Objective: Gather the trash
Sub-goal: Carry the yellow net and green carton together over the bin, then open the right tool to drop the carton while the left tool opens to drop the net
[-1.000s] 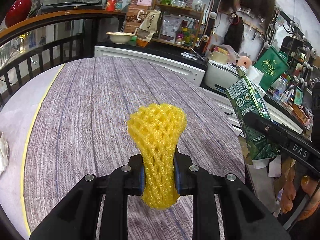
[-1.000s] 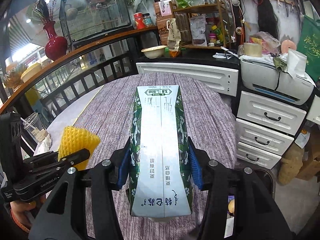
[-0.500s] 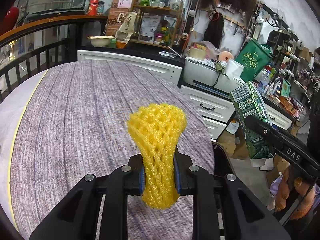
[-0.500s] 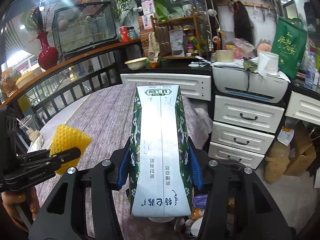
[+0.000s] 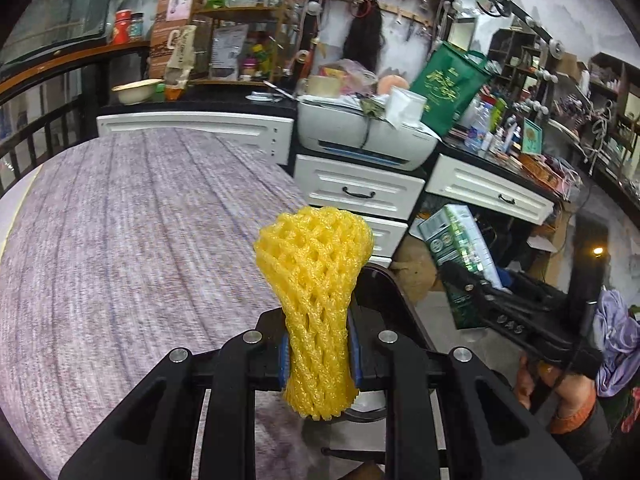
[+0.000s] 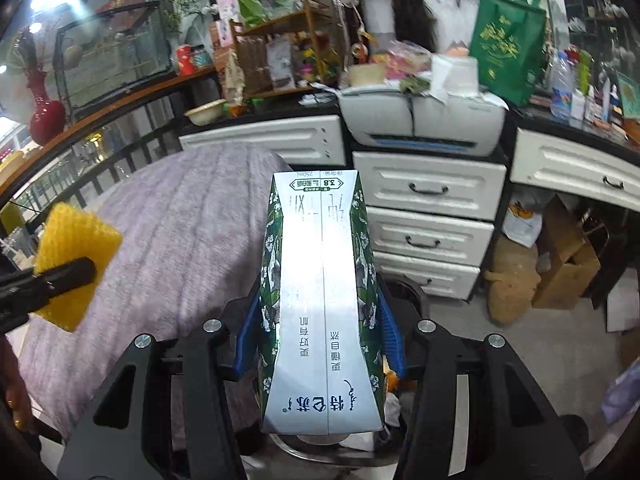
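My left gripper (image 5: 318,350) is shut on a yellow foam fruit net (image 5: 316,280), held upright over the right edge of the purple-grey table (image 5: 120,240). My right gripper (image 6: 320,344) is shut on a green and white milk carton (image 6: 320,300), held past the table's edge above a dark bin (image 6: 404,292) with trash inside. The carton (image 5: 460,256) and right gripper also show at the right of the left wrist view. The foam net (image 6: 74,268) also shows at the left of the right wrist view.
White drawers (image 6: 428,216) and a printer (image 6: 420,120) stand behind the bin. Cardboard boxes (image 6: 564,268) and a brown sack (image 6: 508,280) sit on the floor to the right. A railing (image 6: 100,160) curves behind the table.
Both grippers have swung right, off the table towards the drawers and the bin, still holding the foam net and the carton.
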The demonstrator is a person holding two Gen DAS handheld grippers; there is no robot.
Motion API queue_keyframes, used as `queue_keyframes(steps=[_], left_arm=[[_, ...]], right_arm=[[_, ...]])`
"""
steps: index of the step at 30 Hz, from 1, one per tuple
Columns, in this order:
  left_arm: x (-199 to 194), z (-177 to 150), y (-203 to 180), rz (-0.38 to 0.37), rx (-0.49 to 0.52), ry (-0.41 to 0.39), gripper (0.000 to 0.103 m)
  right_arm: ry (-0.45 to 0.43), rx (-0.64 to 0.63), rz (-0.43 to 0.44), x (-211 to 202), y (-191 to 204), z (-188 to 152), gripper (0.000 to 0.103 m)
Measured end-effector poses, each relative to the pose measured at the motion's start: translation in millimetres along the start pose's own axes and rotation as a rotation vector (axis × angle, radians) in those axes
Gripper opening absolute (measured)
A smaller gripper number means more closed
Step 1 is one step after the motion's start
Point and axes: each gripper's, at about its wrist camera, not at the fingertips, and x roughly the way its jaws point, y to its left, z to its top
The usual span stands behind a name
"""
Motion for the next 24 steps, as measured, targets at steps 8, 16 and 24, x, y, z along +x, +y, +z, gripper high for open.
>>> queue_keyframes(steps=[8,16,24], left_arm=[[42.3,-8.3,-29.9,-0.082,0.033,0.092,0.021],[79.7,-14.9,-47.9,-0.096,0.056,0.168,0.021],[112.3,-27.4,-54.8,-0.088,0.063,0.243,0.021]], right_arm=[[0.164,0.080,-0.047,64.9,-39.6,-45.5,0.051],[0.287,0.160,-0.037,125.0,-58.6,-80.6,0.052],[0.266,0.210,-0.054,120.5,-68.5,-92.4,0.068]])
